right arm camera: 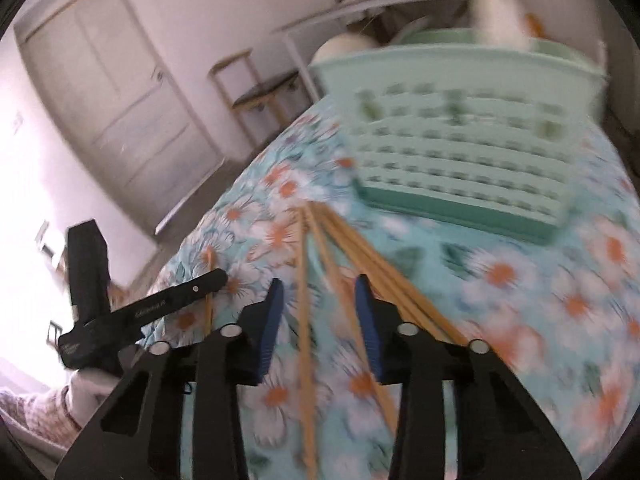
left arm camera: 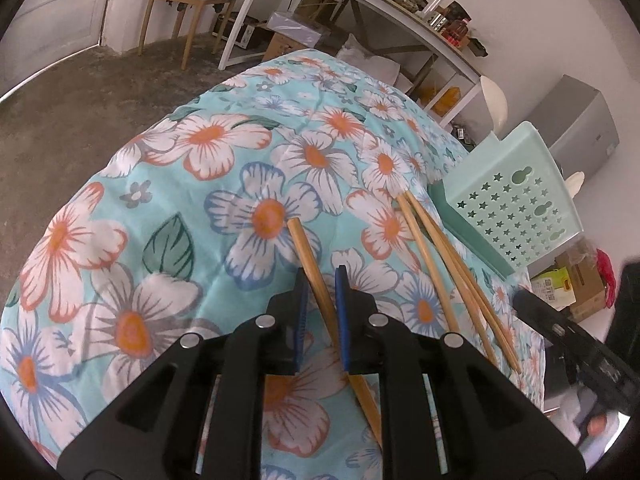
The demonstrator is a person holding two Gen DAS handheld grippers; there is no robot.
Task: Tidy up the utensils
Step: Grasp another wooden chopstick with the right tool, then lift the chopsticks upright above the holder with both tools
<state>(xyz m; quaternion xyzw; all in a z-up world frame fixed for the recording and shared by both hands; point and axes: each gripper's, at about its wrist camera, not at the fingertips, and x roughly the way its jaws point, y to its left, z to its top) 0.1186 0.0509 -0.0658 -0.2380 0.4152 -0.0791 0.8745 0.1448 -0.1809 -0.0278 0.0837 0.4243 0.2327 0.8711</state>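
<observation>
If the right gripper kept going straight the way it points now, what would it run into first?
Probably the chopsticks lying between the right gripper's fingers on the floral cloth; beyond their tips stands the mint-green perforated basket. The picture is blurred, so depth is uncertain.

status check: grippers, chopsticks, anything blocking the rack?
Left gripper shut on one chopstick. Right gripper open, straddling loose chopsticks. Green rack ahead, path clear.

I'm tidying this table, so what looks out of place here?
Wooden chopsticks lie loose on the floral tablecloth, fanned out rather than standing in the mint green utensil basket beside them. One chopstick sits between the left gripper's pads.
</observation>
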